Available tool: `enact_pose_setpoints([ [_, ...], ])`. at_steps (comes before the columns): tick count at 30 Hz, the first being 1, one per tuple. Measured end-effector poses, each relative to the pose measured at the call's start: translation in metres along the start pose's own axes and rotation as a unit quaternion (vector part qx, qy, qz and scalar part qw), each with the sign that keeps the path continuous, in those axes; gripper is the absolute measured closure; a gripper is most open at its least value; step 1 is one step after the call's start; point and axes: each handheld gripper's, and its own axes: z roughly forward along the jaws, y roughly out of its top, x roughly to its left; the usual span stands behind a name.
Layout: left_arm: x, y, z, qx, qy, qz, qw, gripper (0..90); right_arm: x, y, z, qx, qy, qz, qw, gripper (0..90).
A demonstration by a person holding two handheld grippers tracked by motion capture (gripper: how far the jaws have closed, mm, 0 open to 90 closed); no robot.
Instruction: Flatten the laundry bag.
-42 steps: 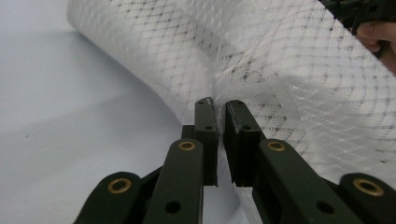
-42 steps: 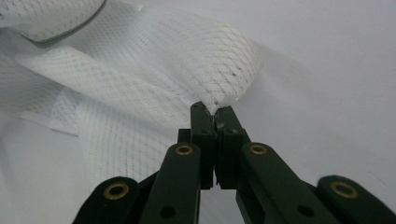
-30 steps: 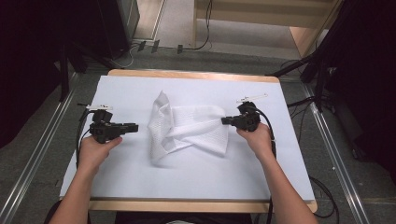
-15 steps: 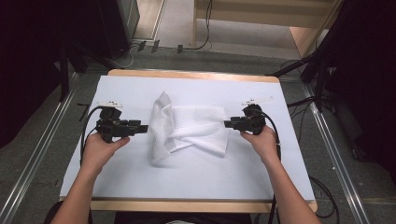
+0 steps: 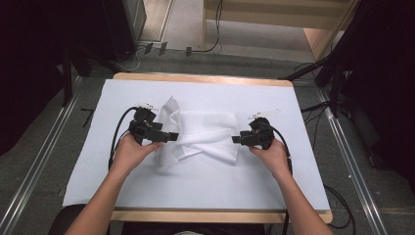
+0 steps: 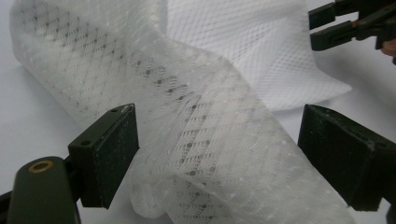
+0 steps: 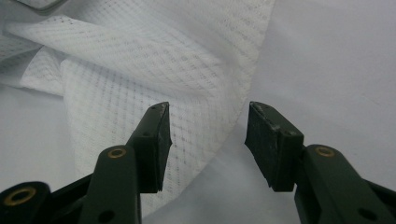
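White mesh cloth, crumpled, on table. Left gripper and right gripper: jaws just opened, straddling cloth edges, gripping nothing.

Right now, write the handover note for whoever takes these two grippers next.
Left gripper: jaws have just opened, the raised fold of the white mesh cloth stands between them, not pinched.
Right gripper: jaws have just opened at the cloth's right edge, nothing pinched.
Cloth: mid-table on the white cover sheet, partly folded, left end rumpled and standing up.
Done: one rough fold, both grips released.
Left: probably regrip and flatten the left fold, then finish folding.
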Motion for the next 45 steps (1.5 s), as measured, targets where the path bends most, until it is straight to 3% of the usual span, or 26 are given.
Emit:
enact_pose_setpoints([
  [1,0.0,0.0,0.0,0.0,0.0,0.0,1.0,16.2,0.0,-0.001,0.001,0.001,0.0,0.0,1.0,51.2],
  [2,0.005,-0.003,0.008,0.014,0.015,-0.004,0.9998,20.0,0.001,-0.001,0.002,0.001,0.0,0.001,1.0,51.2],
  [5,0.011,-0.007,0.012,0.018,0.017,-0.007,0.9997,45.4,0.001,-0.002,0.003,0.003,0.002,0.004,1.0,51.4],
  [6,0.013,-0.008,0.013,0.02,0.015,-0.01,0.9996,45.4,0.0,-0.003,0.004,0.004,0.002,0.006,1.0,51.6],
  [8,0.016,-0.009,0.013,0.025,0.014,0.0,0.9996,59.4,-0.001,-0.005,0.007,0.007,0.006,0.009,0.9999,51.8],
  [9,0.017,-0.01,0.014,0.022,0.011,0.001,0.9997,72.1,-0.001,-0.006,0.009,0.011,0.009,0.015,0.9998,52.4],
  [15,0.02,-0.011,0.011,0.017,-0.006,0.006,0.9998,86.9,-0.003,-0.007,0.014,0.018,0.013,0.019,0.9996,57.0],
  [16,0.022,-0.011,0.009,0.014,-0.01,0.004,0.9998,87.8,-0.002,-0.007,0.015,0.018,0.013,0.018,0.9996,59.5],
  [18,0.027,-0.012,0.002,-0.001,-0.024,-0.009,0.9997,88.6,-0.002,-0.006,0.017,0.022,0.015,0.019,0.9995,73.0],
  [19,0.027,-0.012,0.002,-0.001,-0.024,-0.009,0.9997,88.6,-0.002,-0.006,0.017,0.022,0.015,0.019,0.9995,73.0],
  [20,0.03,-0.013,-0.002,-0.007,-0.028,-0.014,0.9995,88.6,-0.001,-0.004,0.018,0.033,0.018,0.015,0.9992,84.3],
  [21,0.033,-0.013,-0.006,-0.013,-0.031,-0.019,0.9992,88.6,-0.001,-0.004,0.018,0.033,0.018,0.015,0.9992,84.3],
  [22,0.036,-0.014,-0.011,-0.019,-0.034,-0.023,0.999,88.7,-0.002,-0.001,0.012,0.034,0.024,0.016,0.999,90.0],
  [27,0.05,-0.02,-0.029,-0.047,-0.056,-0.046,0.9963,88.8,-0.008,0.005,-0.008,0.002,0.029,0.02,0.9994,90.0],
  [32,0.058,-0.026,-0.041,-0.073,-0.087,-0.068,0.9912,88.9,-0.012,0.009,-0.032,-0.022,0.035,0.023,0.9989,90.0],
  [35,0.06,-0.029,-0.042,-0.073,-0.091,-0.068,0.9909,88.8,-0.014,0.011,-0.046,-0.038,0.044,0.022,0.9981,90.0],
  [41,0.065,-0.04,-0.035,-0.054,-0.092,-0.082,0.9909,87.8,-0.023,0.008,-0.033,0.0,0.047,0.031,0.9984,87.4],
  [42,0.067,-0.043,-0.036,-0.051,-0.088,-0.087,0.991,87.3,-0.026,0.005,-0.027,0.019,0.045,0.034,0.9982,84.6],
  [45,0.069,-0.047,-0.038,-0.048,-0.088,-0.088,0.991,85.0,-0.03,0.004,-0.026,0.023,0.038,0.034,0.9984,78.7],
])
